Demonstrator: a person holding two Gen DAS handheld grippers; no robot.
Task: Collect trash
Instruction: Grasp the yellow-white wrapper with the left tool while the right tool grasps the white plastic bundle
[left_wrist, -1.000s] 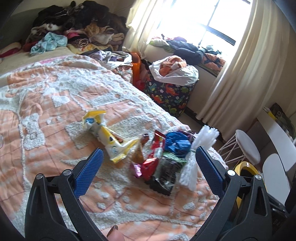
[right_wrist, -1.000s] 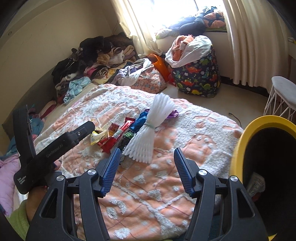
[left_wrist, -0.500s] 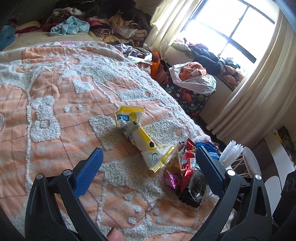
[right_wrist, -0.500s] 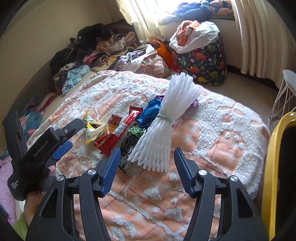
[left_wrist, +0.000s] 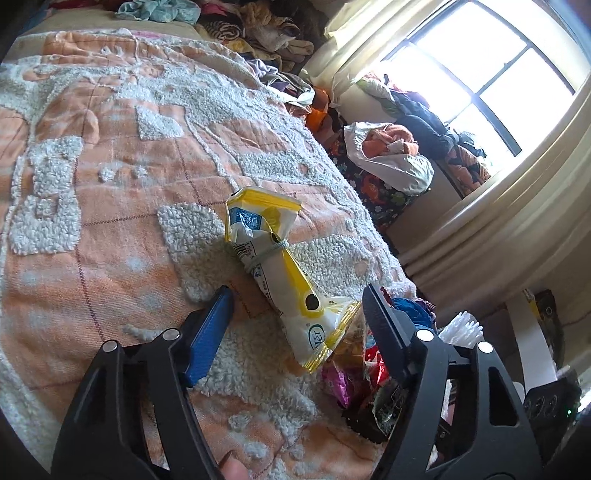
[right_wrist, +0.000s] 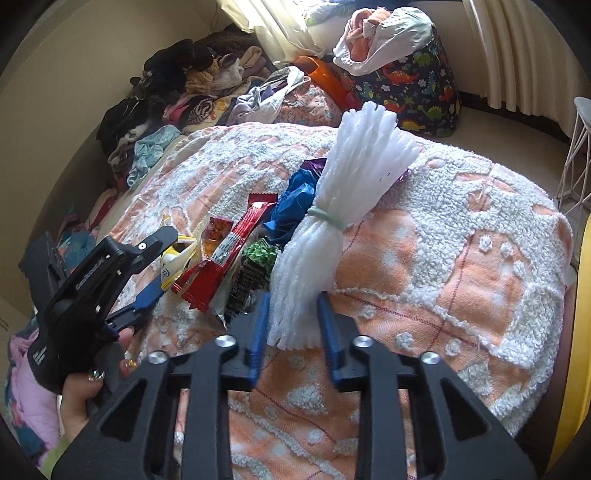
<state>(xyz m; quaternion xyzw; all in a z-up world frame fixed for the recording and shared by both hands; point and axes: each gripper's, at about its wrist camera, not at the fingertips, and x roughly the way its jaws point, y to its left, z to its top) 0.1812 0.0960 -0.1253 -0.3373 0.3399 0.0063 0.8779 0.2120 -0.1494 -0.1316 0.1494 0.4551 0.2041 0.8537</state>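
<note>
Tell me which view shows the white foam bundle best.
The right wrist view: the white foam bundle lies whole, its near end between the right gripper pads. The left wrist view shows only a white tip behind its finger.

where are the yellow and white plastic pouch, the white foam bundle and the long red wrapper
yellow and white plastic pouch (left_wrist: 275, 258), left wrist view, tied waist
white foam bundle (right_wrist: 354, 184), right wrist view, upper fan
long red wrapper (right_wrist: 225, 254), right wrist view, middle

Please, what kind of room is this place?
Most likely a bedroom in a home. A bed with an orange and white bedspread fills the view, clothes are piled along the wall, and a dinosaur-print laundry bag stands by the curtains.
</note>
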